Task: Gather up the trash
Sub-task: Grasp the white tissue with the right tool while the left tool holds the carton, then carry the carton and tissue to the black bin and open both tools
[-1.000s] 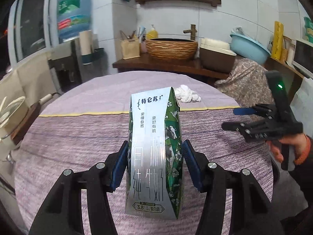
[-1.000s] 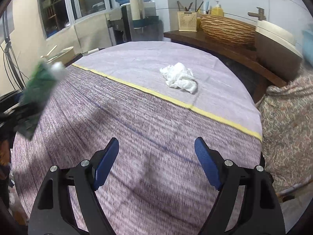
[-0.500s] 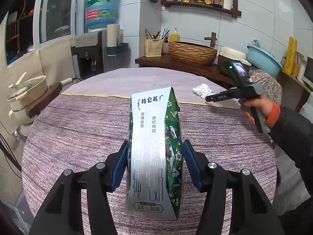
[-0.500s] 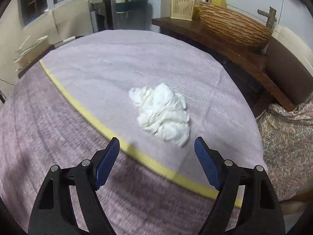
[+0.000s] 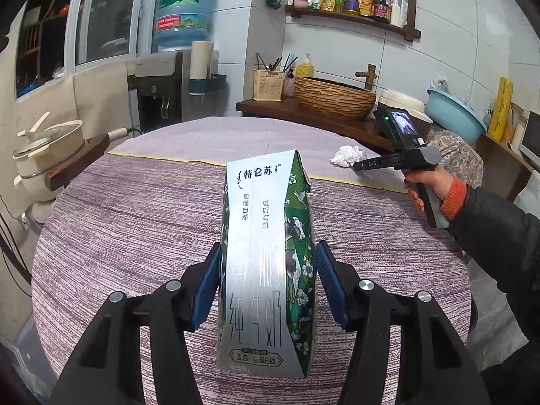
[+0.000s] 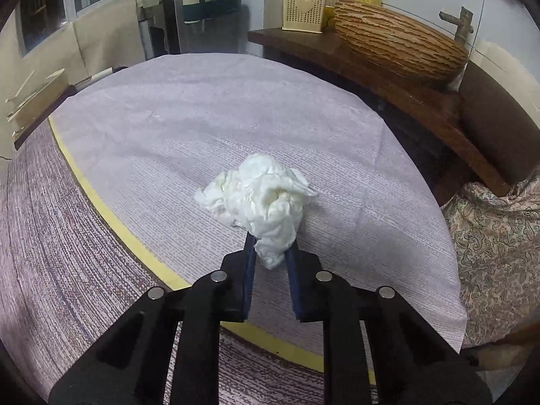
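A green and silver milk carton (image 5: 266, 236) stands upright between the blue pads of my left gripper (image 5: 268, 256), which is shut on its lower sides above the round table (image 5: 135, 222). At the far right of the table lies a crumpled white tissue (image 6: 263, 195), which shows small in the left wrist view (image 5: 346, 154). My right gripper (image 6: 272, 248) points down at it. Its jaws are closing, and the pads pinch the tissue's near end. A hand in a dark sleeve holds that gripper (image 5: 359, 166).
A yellow stripe (image 6: 111, 222) crosses the purple tablecloth (image 6: 168, 118). Behind the table a wooden counter holds a wicker basin (image 5: 334, 96) and a utensil holder (image 5: 268, 84). A water dispenser (image 5: 158, 91) and a pot (image 5: 47, 148) stand at the left, a patterned cloth (image 6: 499, 236) at the right.
My right gripper moved forward over the table to the tissue and its jaws closed on it. The left gripper kept its hold on the carton and shifted sideways early on.
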Motion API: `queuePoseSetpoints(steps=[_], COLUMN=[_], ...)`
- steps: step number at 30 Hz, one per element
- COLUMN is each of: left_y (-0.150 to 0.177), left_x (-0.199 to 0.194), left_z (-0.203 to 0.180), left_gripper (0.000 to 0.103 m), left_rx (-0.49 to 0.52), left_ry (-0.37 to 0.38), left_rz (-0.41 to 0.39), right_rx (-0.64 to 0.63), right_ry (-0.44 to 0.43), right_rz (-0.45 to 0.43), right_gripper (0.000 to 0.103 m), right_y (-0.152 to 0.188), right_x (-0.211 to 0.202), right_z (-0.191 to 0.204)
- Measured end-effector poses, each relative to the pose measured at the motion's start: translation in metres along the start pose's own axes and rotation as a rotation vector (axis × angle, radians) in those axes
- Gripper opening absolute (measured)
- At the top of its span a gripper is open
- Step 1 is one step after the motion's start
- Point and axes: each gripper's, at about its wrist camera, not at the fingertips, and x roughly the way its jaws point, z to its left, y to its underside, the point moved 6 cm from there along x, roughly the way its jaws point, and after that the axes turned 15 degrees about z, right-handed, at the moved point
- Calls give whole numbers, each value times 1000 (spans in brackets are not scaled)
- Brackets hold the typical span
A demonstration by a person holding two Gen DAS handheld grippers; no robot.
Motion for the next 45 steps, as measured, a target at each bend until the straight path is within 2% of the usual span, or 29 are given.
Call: queuePoseSetpoints(steps=[6,14,22,29,35,41,45], left_y=[3,8,9,9,14,20,27], left_x=[-1,-4,-13,-18,-19,-17,-11], left_z=[-1,-14,-25,-34,-60,-106,-143], left_gripper=[55,55,55,55,55,55,55], left_rx=[-7,-3,4,22,49,107,150], left_ry=[1,17,35,49,101,179,257], left_rz=[-7,-11,-24,-34,-41,-49,-43], right_rx=[-12,-21,2,26,59,109,169], right_ry=[-26,-56,-59,-112,-170,-159,-141], right_rz=[-46,-112,-137,-173,-224,-282,-312], right_gripper=[11,10,10,10,10,10,10], right_y=[17,48,60,78,126,192,237], right_x=[-27,-65,-83,-103,-135,-165,-183], right_z=[6,9,-6,-11,-12,-23,-37])
